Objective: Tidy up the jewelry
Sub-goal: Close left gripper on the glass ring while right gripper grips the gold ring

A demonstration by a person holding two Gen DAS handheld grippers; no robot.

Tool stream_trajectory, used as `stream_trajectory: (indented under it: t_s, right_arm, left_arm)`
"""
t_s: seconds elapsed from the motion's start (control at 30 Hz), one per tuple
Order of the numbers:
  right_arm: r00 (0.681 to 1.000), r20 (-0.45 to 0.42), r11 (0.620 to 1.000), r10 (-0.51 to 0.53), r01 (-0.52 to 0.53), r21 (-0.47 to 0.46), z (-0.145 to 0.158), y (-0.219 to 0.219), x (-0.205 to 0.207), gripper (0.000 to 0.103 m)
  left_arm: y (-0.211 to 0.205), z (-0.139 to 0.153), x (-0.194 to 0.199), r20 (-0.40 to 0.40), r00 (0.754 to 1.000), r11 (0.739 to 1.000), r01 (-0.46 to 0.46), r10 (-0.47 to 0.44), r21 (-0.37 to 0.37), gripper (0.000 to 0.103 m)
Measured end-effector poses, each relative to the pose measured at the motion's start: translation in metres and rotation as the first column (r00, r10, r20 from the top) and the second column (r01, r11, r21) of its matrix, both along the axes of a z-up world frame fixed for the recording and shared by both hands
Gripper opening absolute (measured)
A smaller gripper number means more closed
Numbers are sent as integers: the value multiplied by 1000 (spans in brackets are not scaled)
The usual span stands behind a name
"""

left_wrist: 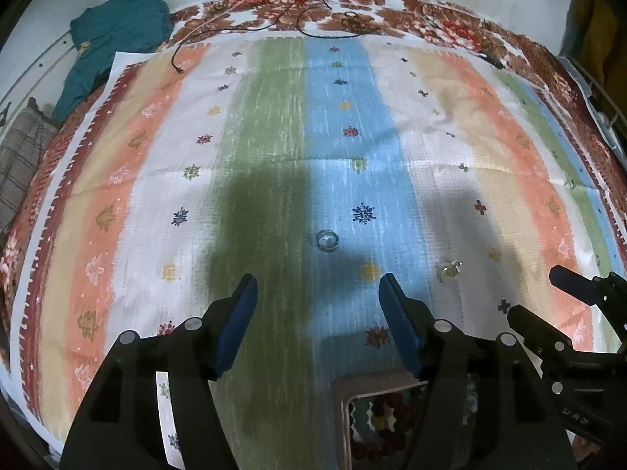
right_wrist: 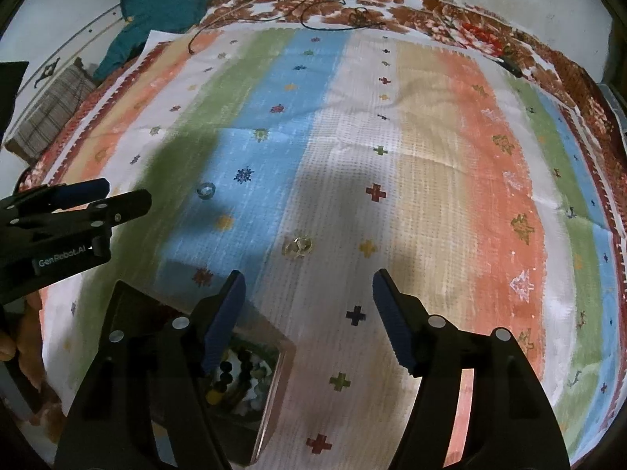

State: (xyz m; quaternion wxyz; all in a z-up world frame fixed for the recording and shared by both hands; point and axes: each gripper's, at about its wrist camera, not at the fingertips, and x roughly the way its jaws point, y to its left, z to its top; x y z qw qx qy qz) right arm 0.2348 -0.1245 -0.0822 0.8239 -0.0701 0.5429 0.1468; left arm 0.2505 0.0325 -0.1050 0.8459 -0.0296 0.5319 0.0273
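Beaded pieces already sit in the box (right_wrist: pixel 270 387), lower left of the right view. My left claw (left_wrist: pixel 317 290) and right claw (right_wrist: pixel 307 284) both gape wide, empty. Ring (left_wrist: pixel 327 241) and earrings (right_wrist: pixel 298 246) lie loose on the striped cloth (right_wrist: pixel 431 156), mid-frame. Roughly half done, I'd judge.

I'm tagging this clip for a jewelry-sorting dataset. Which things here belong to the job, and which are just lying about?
Part of the job:
- ring on the blue stripe
- small clear earring-like pieces on the white stripe
- jewelry box with beads inside
- left tongs and right tongs, both open

Just lying about:
- teal garment
- black cord
- checked cloth
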Motion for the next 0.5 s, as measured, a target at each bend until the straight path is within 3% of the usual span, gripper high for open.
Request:
stream_trajectory:
  t_s: [0.5]
  right_arm:
    - [997, -71, 1000, -21, 21, -13, -32, 4, 25, 67]
  left_arm:
    - [9, -38, 35, -88, 996, 1000, -6, 3, -30, 65]
